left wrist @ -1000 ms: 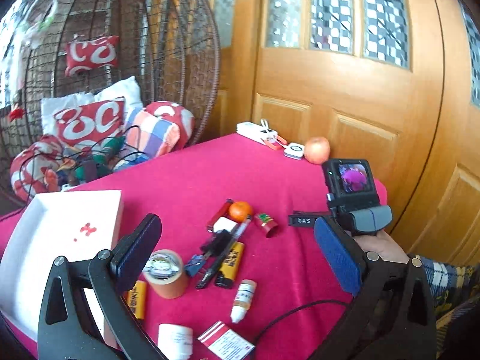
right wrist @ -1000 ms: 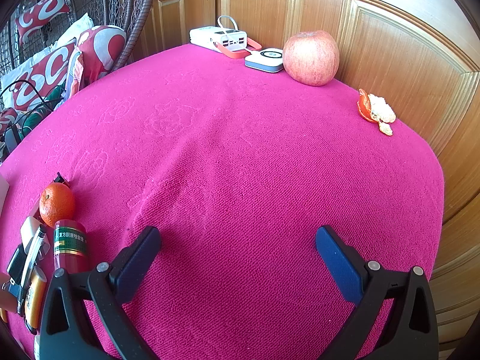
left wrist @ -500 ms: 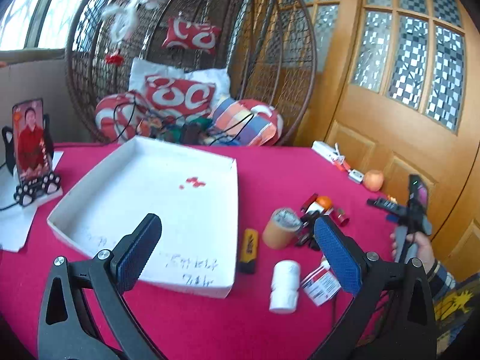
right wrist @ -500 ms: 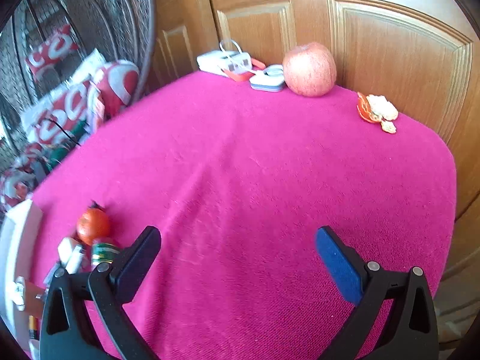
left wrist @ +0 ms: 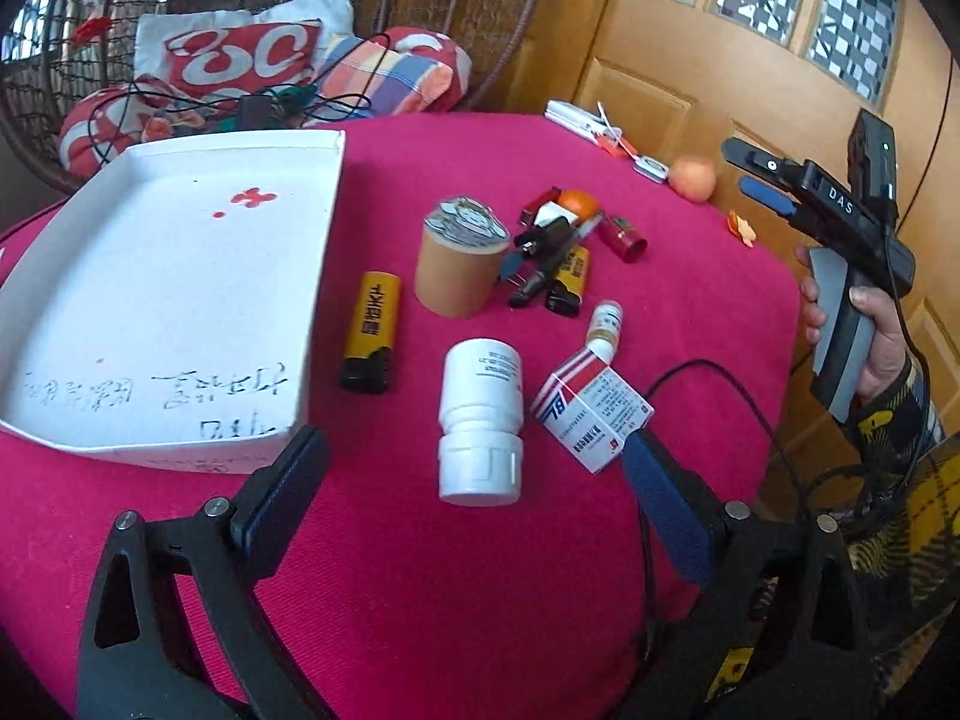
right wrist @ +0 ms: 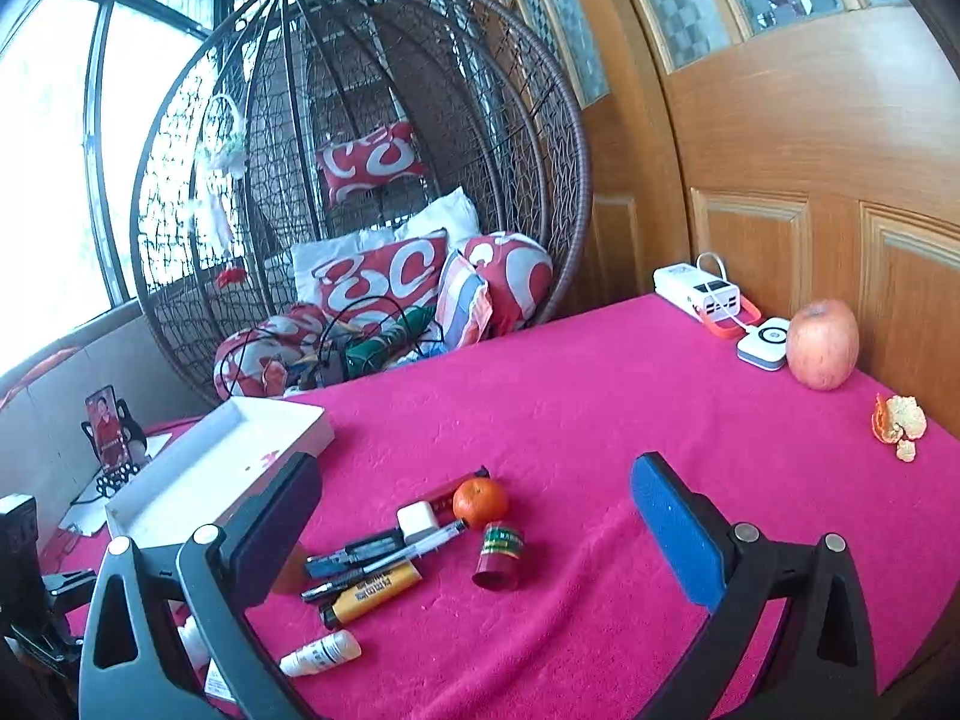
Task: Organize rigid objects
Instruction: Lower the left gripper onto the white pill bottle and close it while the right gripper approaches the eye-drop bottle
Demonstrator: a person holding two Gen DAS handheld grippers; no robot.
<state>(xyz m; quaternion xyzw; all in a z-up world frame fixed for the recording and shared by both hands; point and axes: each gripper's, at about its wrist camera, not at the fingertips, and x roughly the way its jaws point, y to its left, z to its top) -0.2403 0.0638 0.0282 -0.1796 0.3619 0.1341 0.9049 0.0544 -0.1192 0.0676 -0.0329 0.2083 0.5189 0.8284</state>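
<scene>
A white shallow box (left wrist: 162, 282) lies on the pink table, also in the right wrist view (right wrist: 228, 462). Beside it lie a white pill bottle (left wrist: 480, 420), a red-and-white carton (left wrist: 591, 414), a yellow lighter (left wrist: 372, 324), a brown tape roll (left wrist: 459, 264), a small dropper bottle (left wrist: 603, 324), pens (right wrist: 384, 555), a tangerine (right wrist: 480, 501) and a red can (right wrist: 498, 555). My left gripper (left wrist: 474, 510) is open and empty just short of the pill bottle. My right gripper (right wrist: 474, 534) is open and empty above the pile; it also shows in the left wrist view (left wrist: 762, 180).
An apple (right wrist: 822, 345), orange peel (right wrist: 897, 420), a white power bank (right wrist: 696, 291) and a small white device (right wrist: 762, 342) sit at the table's far side by the wooden door. A wicker hanging chair (right wrist: 360, 180) with cushions stands behind. A phone stand (right wrist: 108, 426) is far left.
The left gripper has moved closer to the table, with the pill bottle now between its fingers' line. The right gripper has tilted up and swung left, now facing the pile and box.
</scene>
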